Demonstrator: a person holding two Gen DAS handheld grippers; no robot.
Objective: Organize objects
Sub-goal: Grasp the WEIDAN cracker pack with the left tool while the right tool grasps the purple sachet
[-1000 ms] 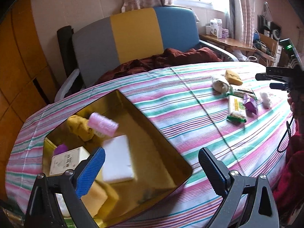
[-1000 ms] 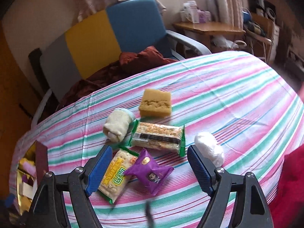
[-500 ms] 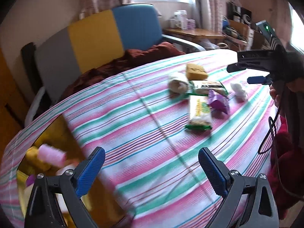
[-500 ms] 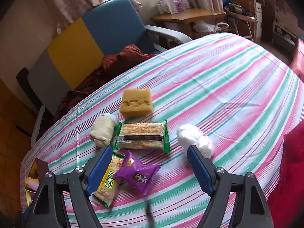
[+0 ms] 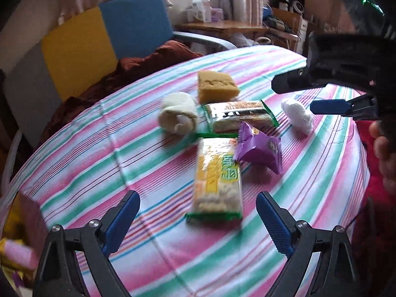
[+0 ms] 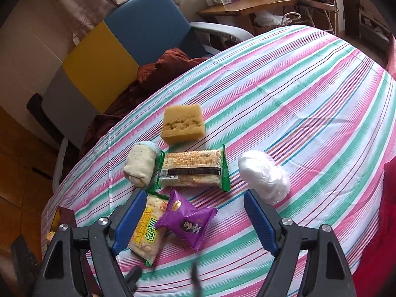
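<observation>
Gold box (image 5: pixel 14 212) now sits leftward, snacks before left gripper (image 5: pixel 198 220).

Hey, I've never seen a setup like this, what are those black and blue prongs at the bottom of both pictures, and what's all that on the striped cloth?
A person holds a hand-held claw in each hand, with a camera on each looking along its fingers. One picture is from the left claw, one from the right claw. Both are open and hold nothing. On the tablecloth lie a yellow sponge, a cloth roll, two cracker packs, a purple packet and a white bundle. The right claw hovers over the purple packet.
</observation>
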